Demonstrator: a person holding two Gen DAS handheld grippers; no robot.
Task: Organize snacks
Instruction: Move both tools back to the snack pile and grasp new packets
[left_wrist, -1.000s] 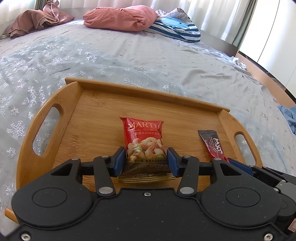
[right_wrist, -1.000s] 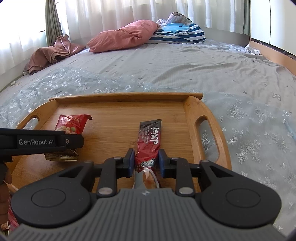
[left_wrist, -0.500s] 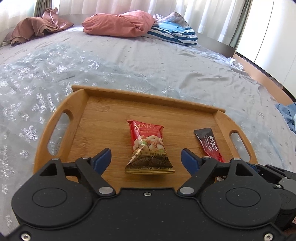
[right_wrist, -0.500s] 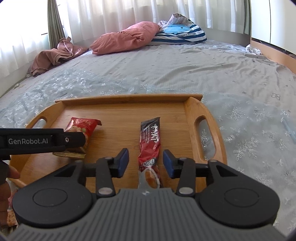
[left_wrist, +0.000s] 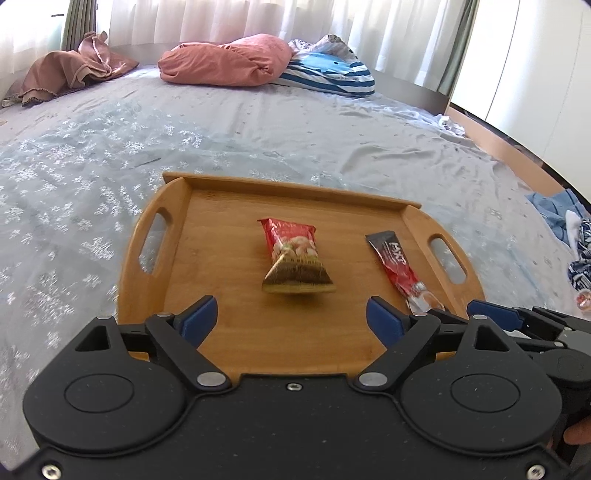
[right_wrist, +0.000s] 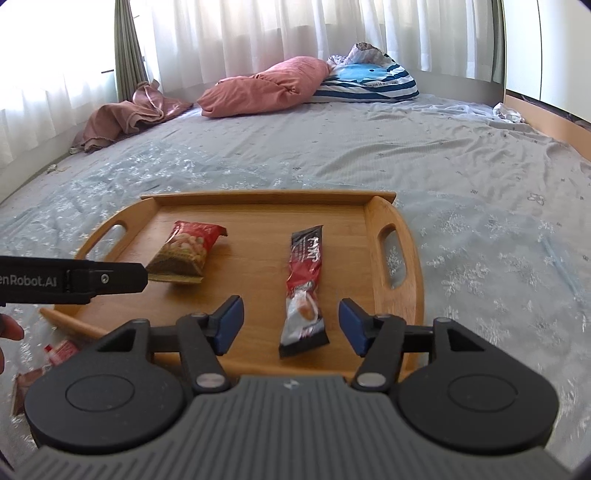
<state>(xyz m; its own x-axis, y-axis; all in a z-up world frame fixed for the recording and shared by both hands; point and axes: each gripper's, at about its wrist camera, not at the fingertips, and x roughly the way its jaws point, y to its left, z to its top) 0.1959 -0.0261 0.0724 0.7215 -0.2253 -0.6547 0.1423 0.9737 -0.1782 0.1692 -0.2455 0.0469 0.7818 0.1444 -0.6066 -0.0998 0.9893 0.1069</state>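
Jaws on both grippers had just been opening and stood wide apart, nothing pinched in either. Left gripper (left_wrist: 291, 319) hung over the near edge of the wooden tray (left_wrist: 221, 236), and the red nut packet (left_wrist: 295, 258) lay flat just past its blue pads, roughly mid-tray, clear of both fingers. Right gripper (right_wrist: 291, 325) sat over the tray's near right corner; the long red-and-black snack stick (right_wrist: 304, 291) lay lengthwise on the wood with its near end between the spread fingers, but the pads weren't touching it. From the right wrist view the left gripper's black arm poked in from the left, ending close beside the packet's near end. Tray had cut-out handles at both short ends and sat on a pale blue bedsheet (right_wrist: 369, 155) with a snowflake print. Further back, against the curtains, were a pink pillow (right_wrist: 266, 88), a blue striped cushion (right_wrist: 369, 79) and a crumpled brownish cloth (right_wrist: 125, 114). A couple more wrappers (right_wrist: 55, 352) lay on the sheet off the tray's near left corner.
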